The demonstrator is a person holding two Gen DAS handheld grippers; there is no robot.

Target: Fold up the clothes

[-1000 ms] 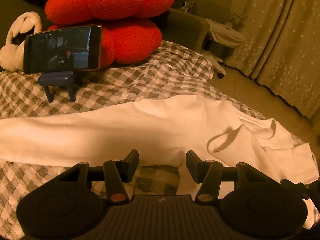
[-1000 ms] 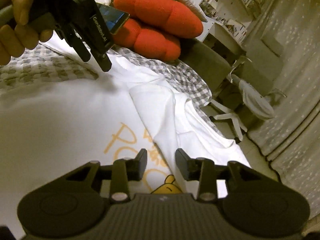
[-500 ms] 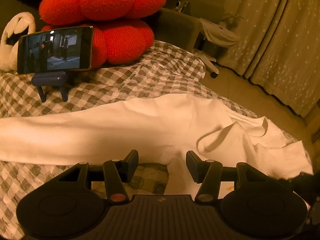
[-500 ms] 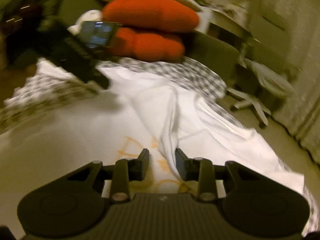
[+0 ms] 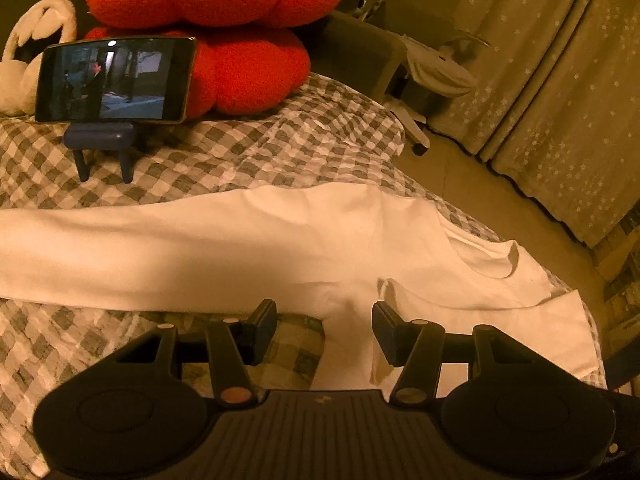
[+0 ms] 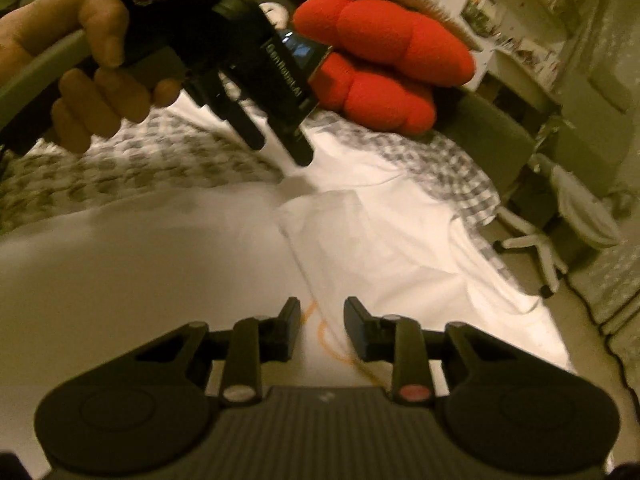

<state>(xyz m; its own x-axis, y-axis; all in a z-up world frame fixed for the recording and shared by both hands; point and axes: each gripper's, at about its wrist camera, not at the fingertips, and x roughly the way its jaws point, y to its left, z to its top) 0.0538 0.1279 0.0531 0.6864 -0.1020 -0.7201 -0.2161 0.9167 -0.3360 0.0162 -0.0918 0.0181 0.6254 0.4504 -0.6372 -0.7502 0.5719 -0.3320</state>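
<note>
Covering most of both views, the bed [image 5: 280, 148] carries a grey-and-white checked cover. Spread across that cover lies the white garment [image 5: 248, 240], the largest item on it. In the left wrist view its long sleeve [image 5: 100, 252] extends flat toward the left edge, the body shows shallow creases near the middle, and the neckline [image 5: 492, 260] curves open at the right with a folded flap beside it. In the right wrist view the white garment [image 6: 380, 240] shows a straight fold edge running toward the camera, with part of an orange print [image 6: 332, 340] visible beside that edge.

Two red cushions [image 5: 216, 28] are stacked at the head of the bed, with a white soft toy [image 5: 28, 60] at their left. A phone [image 5: 116, 80] with a lit screen sits sideways on a small dark stand [image 5: 100, 144] in front of the lower cushion. An office chair [image 6: 560, 220] stands on the floor beyond the bed, near star-patterned curtains [image 5: 560, 100].

The left tongs [image 5: 324, 324] are parted wide, hold nothing, and sit over the lower edge of the garment where the checked cover shows. The right tongs [image 6: 322, 328] are parted by a moderate gap, empty, above the orange print. In the right wrist view a hand [image 6: 88, 64] grips the left tongs [image 6: 280, 140], which point down at the fabric.
</note>
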